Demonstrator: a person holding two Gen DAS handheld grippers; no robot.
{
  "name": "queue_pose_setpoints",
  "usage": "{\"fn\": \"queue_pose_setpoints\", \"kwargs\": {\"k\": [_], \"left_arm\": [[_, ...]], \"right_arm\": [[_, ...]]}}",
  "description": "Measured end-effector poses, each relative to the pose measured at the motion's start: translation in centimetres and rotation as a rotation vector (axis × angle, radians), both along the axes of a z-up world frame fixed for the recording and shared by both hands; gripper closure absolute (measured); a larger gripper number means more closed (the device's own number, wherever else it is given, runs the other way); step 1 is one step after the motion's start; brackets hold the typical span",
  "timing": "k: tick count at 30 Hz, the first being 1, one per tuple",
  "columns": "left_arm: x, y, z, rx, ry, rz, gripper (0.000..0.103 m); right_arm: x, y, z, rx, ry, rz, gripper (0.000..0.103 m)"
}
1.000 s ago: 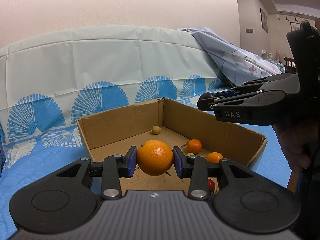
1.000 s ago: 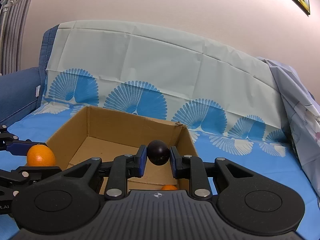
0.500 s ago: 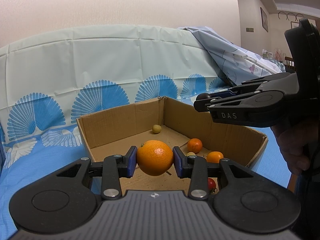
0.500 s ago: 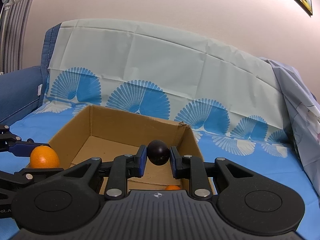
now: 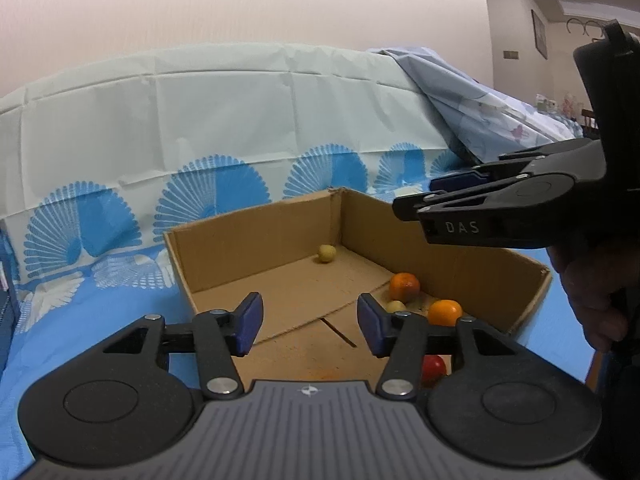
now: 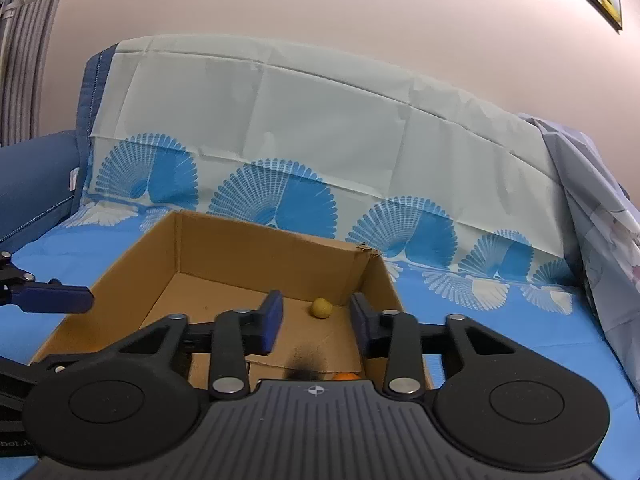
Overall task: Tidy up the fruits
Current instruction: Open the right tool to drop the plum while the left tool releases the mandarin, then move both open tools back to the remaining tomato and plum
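A: Fruits are lying in the cardboard box, ahead of and below the left tool. That tool's jaws are standing spread, pinching nothing. Two oranges are sitting with some pale fruit against the right wall, a red fruit is peeking out under the right finger, and a small yellow fruit is resting alone in the far corner.

B: And the right tool from that side?

A: It is hanging over the box's right wall, seen edge-on, so I cannot tell its state there.

B: Moving to the right wrist view.

A: The right tool is showing its jaws spread and empty. The yellow fruit is lying straight ahead between the fingers, down in the far corner. A dark blur is showing low at the tool's base, possibly a fruit dropping; an orange sliver is just beside it.

B: Which tool is nearer the cluster?

A: I judge the right one.

B: Surface and room?

A: The box is sitting on a blue fan-patterned cloth draped over a sofa, with a plain pinkish wall behind.
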State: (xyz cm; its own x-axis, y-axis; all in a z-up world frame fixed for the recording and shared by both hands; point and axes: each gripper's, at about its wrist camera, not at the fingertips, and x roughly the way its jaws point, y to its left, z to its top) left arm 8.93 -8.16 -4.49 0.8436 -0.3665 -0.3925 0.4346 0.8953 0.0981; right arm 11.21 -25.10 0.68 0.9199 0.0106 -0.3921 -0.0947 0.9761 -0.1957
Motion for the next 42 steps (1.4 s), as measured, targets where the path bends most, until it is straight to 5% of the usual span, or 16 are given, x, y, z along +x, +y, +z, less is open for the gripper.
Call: {"fn": "queue_pose_setpoints", "kwargs": {"k": [6, 13, 21, 26, 29, 34, 36, 42], "left_arm": [[0.0, 0.8, 0.3, 0.001, -0.042, 0.068, 0.045], [0.2, 5.0, 1.5, -0.112, -0.011, 0.207, 0.045], [-0.1, 9.5, 5.5, -0.076, -0.061, 0.307, 0.045], [-0.2, 13.9, 9.2, -0.111, -0.079, 0.299, 0.045], [-0.3, 16.2, 10.2, -0.145, -0.068, 0.314, 0.054], [-2.3, 17.8, 7.3, -0.09, -0.056, 0.332, 0.09], [-3.4, 18.6, 6.0, -0.125, -0.084, 0.31, 0.09], [-2.4, 21.3, 1.9, -0.171, 0.025, 0.439, 0.09]], "right_arm": [[0.1, 0.5, 0.3, 0.03, -0.006, -0.016, 0.058], [-0.6, 2.2, 0.9, 0.068, -0.029, -0.026, 0.051], [-1.8, 4.6, 1.6, 0.092, -0.044, -0.007, 0.05], [-2.3, 5.9, 2.0, 0.128, -0.065, 0.04, 0.053], [-2.2, 6.9, 2.1, 0.175, -0.054, 0.085, 0.067], [-2.1, 9.7, 1.9, 0.222, -0.045, 0.204, 0.084], [-2.0, 11.0, 1.6, 0.231, -0.039, 0.251, 0.087], [-1.0, 15.8, 0.2, 0.233, 0.014, 0.361, 0.089]]}}
